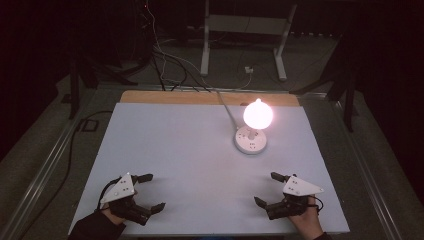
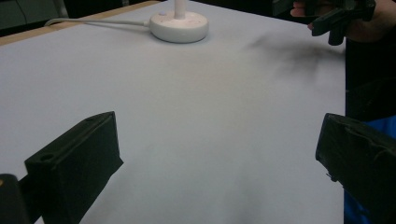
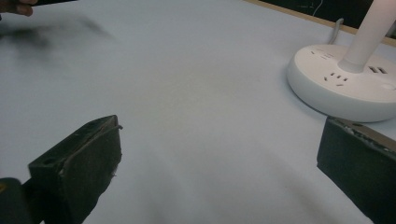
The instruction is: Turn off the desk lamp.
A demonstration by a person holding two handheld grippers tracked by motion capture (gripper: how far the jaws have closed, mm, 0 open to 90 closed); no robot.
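A small lamp with a glowing round bulb stands on a white round socket base at the table's back right; the base and its stem also show in the gripper views. My left gripper rests near the front left edge, jaws wide apart with nothing between them. My right gripper lies near the front right edge, also open and empty. The other hand's gripper appears at the top right of the left gripper view.
A pale blue-white board covers the table, with a wooden strip along its far edge. The lamp's white cable runs back off the table. Beyond stand white desk legs and loose wires on the floor.
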